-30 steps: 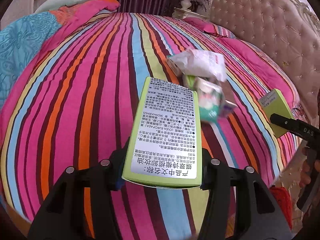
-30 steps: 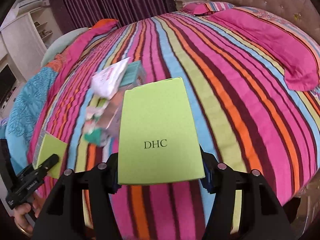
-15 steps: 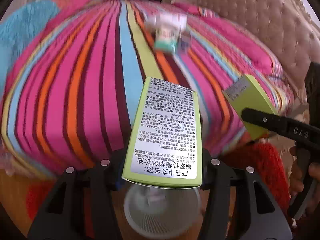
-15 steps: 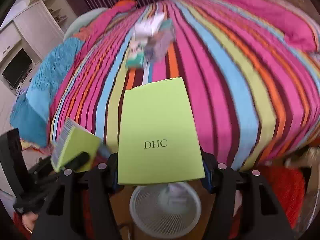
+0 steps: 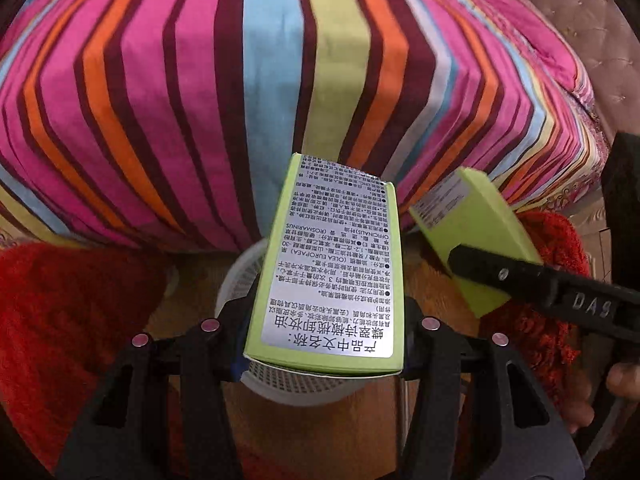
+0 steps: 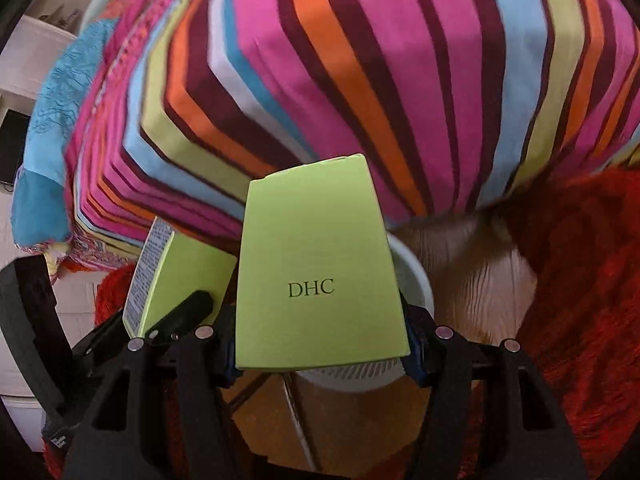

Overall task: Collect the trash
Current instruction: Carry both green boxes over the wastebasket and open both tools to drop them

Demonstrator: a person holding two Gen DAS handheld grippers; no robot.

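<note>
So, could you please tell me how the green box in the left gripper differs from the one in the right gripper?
The left gripper's green box shows a silver label of dense printed text toward its camera; the right gripper's green box shows a plain face reading only DHC. Both are lime green cartons, clamped between fingers and held above the white mesh wastebasket.

2 green boxes (image 5: 328, 280) (image 5: 476, 232), 1 white basket (image 5: 304, 384), 2 claws (image 5: 324, 344) (image 6: 320, 356)

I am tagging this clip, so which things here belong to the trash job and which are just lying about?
Job:
- labelled green box in left gripper
- DHC green box in right gripper
- white mesh bin below them

Lying about:
- striped bedspread
- red rug
- blue blanket
</note>
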